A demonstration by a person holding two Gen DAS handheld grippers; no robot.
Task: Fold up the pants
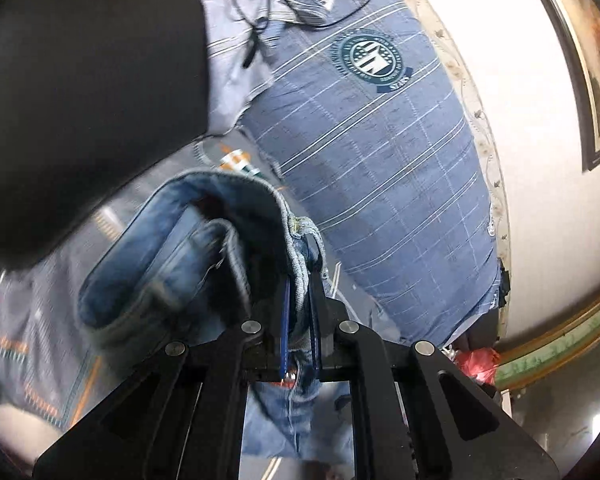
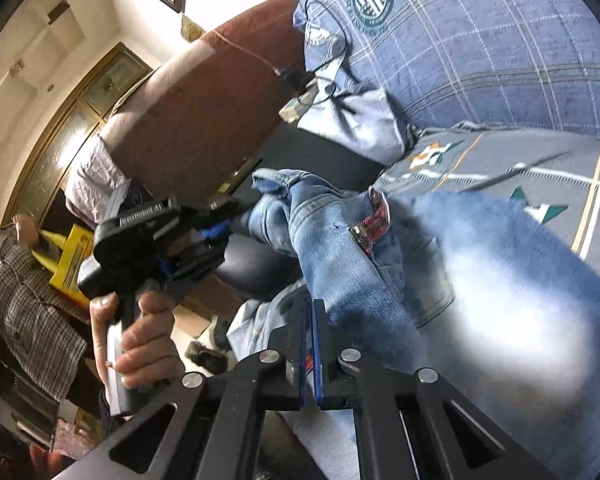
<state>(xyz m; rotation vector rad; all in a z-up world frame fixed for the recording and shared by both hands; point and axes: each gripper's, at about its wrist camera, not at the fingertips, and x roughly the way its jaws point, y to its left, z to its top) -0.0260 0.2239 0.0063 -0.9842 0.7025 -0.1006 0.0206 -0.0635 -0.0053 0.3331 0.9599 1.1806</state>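
The left gripper [image 1: 300, 276] is clamping a bunched edge of the blue denim pants [image 1: 188, 248], its fingers pressing the cloth from both sides; a rolled hem or waistband is curling away to the left of it. The right gripper [image 2: 309, 332] is closing its fingers on another part of the pants [image 2: 340, 248], with only a thin fold between them. In the right wrist view the garment is hanging stretched between the two tools, above a grey patterned cover [image 2: 540, 168]. A person's hand [image 2: 140, 340] is holding the left gripper's handle at the near left. A blue plaid cushion [image 1: 380, 140] is lying at the far side, beside a brown armrest [image 2: 204, 112].
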